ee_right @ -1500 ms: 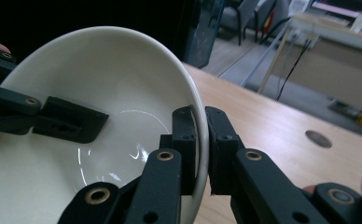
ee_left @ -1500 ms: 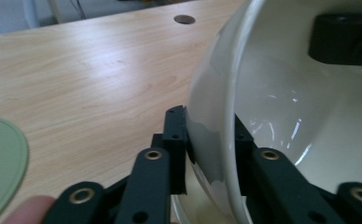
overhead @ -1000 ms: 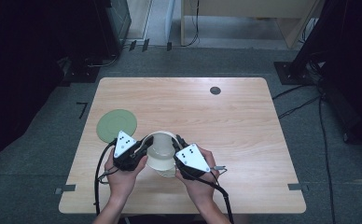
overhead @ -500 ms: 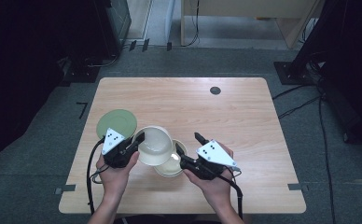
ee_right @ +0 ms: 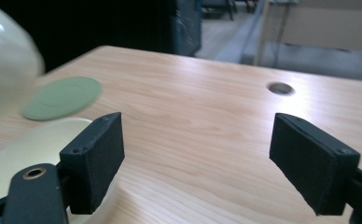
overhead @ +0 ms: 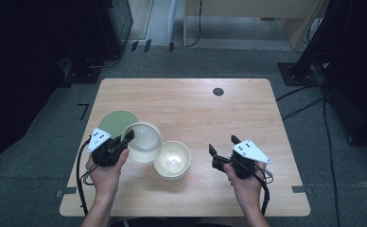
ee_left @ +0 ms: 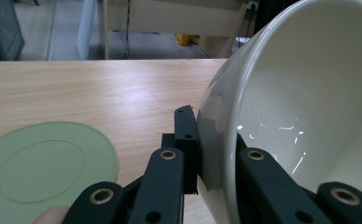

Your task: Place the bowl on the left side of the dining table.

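My left gripper (overhead: 126,140) (ee_left: 216,156) is shut on the wall of a white bowl (overhead: 144,142) (ee_left: 305,107), one jaw outside and one inside. The bowl hangs tilted above the table, left of a cream bowl (overhead: 172,160) (ee_right: 25,154) that rests on the wood. My right gripper (overhead: 222,145) (ee_right: 198,154) stands to the right of the cream bowl, apart from it. Its jaws have just been opening and nothing is between them. The held white bowl (ee_right: 2,60) appears blurred at the upper left of the right gripper view.
A flat green round plate (overhead: 117,122) (ee_left: 39,168) (ee_right: 62,97) lies on the wooden table (overhead: 196,109) behind the left gripper. A small round hole (overhead: 218,91) (ee_right: 280,87) sits near the far edge. Dark cabinets and cables surround the table on the floor.
The left gripper has carried the white bowl up and to the left, off the cream bowl. The right gripper has let go, opened, and moved away to the right.
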`<state>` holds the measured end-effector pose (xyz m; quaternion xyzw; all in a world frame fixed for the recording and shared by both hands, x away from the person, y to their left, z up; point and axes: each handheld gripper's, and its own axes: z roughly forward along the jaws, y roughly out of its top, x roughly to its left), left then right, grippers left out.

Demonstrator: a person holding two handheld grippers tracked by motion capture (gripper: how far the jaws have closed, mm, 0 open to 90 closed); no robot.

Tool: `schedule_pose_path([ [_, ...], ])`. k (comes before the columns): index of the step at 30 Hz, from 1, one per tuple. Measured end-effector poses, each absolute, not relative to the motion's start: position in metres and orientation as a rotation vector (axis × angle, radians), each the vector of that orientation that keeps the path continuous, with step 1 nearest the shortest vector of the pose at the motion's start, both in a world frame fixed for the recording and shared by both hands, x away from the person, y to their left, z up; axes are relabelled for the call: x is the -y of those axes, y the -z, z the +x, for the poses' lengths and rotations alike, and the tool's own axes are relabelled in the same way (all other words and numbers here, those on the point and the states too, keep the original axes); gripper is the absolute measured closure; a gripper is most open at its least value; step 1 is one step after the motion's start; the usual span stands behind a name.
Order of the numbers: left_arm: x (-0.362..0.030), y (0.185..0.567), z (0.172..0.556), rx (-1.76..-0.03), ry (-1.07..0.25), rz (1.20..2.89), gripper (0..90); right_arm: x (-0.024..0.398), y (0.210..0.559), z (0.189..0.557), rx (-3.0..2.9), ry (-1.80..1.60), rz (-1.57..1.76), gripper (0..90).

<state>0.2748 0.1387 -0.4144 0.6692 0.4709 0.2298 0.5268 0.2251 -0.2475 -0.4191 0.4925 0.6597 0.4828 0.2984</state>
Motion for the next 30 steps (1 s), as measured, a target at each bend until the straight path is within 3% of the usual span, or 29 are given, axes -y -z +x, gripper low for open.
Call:
schedule_pose_path([
  [30,-0.207,0.429,0.291,-1.313,-0.596,1.491,84.2,0.368,0.477,0.243,-1.634,-1.031,1.561,17.9],
])
